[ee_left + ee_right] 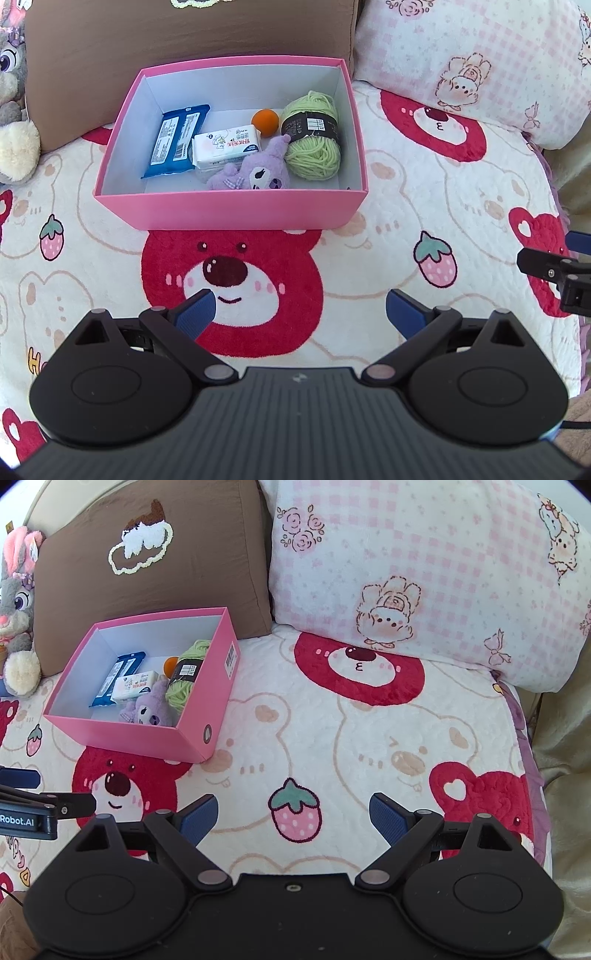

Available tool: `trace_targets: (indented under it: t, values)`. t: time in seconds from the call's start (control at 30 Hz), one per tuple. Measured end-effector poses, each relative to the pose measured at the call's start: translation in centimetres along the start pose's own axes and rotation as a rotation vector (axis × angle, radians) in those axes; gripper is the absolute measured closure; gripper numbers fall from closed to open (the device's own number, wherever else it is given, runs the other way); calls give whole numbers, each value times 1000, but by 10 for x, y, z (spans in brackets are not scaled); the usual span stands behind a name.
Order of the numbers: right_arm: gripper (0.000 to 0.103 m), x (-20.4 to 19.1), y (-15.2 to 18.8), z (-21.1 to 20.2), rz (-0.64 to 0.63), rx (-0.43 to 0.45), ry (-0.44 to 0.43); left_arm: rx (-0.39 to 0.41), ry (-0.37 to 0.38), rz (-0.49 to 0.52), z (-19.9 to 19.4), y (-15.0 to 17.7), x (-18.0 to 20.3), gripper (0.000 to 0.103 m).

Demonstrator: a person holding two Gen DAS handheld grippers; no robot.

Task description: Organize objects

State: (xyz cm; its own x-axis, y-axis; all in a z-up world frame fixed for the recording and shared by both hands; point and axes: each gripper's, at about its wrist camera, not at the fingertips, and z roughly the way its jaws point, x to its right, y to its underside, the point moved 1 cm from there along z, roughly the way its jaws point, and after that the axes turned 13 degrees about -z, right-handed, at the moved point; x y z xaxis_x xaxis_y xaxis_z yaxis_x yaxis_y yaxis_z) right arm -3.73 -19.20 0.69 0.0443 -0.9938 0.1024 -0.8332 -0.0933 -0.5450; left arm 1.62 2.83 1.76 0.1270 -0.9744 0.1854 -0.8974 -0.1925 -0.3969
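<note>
1. Five things lie in the pink box (229, 210) on the bear-print blanket (424, 206), from left to right: a blue packet (177, 142), a white tissue pack (226, 147), a purple plush (255, 173), an orange ball (265, 122) and a green yarn skein (312, 136).
2. The left claw (299, 312) stands wide with nothing between its pads, hanging over the blanket just in front of the box.
3. The right claw (293, 818) is likewise wide and empty, over a strawberry print well right of the box.
4. No loose thing shows on the blanket, so the sorting looks finished; any next move would call for finding something outside these views.
5. Only the right wrist view shows the box's barcode label (231, 660) and the rabbit toy (16, 605) whole.
</note>
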Motion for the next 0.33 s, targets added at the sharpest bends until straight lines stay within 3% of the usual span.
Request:
trace_targets:
  t: [0.33]
  values:
    - [11,1,3,1,-2,-2,-1,-1,-1,4,-1,0,1,3]
